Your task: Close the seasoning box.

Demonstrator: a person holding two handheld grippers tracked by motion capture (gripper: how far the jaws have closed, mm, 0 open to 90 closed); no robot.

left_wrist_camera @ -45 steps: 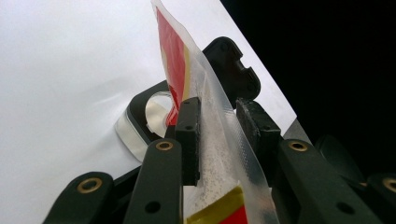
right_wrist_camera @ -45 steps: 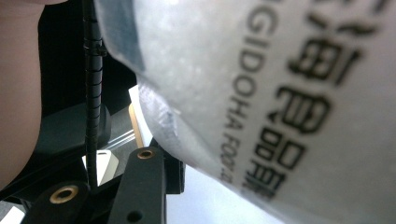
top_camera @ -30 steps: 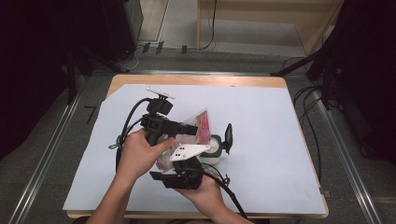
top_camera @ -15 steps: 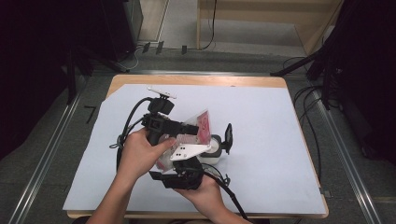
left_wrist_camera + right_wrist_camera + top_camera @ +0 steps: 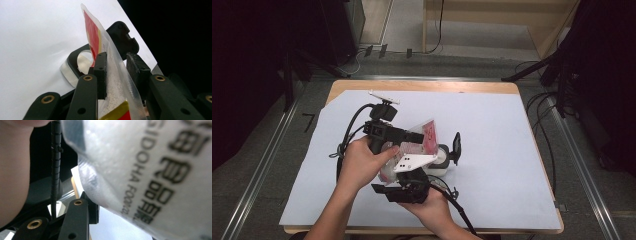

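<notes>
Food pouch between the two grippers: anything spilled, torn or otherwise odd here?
Nothing spilled or torn shows. The food pouch is held off the table by the left gripper and the right gripper, above a black-lidded container.

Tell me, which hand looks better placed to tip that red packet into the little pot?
Left, probably. The left gripper clamps the packet, whose top end points toward the open pot just beyond. The right gripper sits at the packet's lower end, farther from the pot.

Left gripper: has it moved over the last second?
No. In the high view the left gripper keeps its place against the table's far edge, holding the red-and-clear packet.
</notes>
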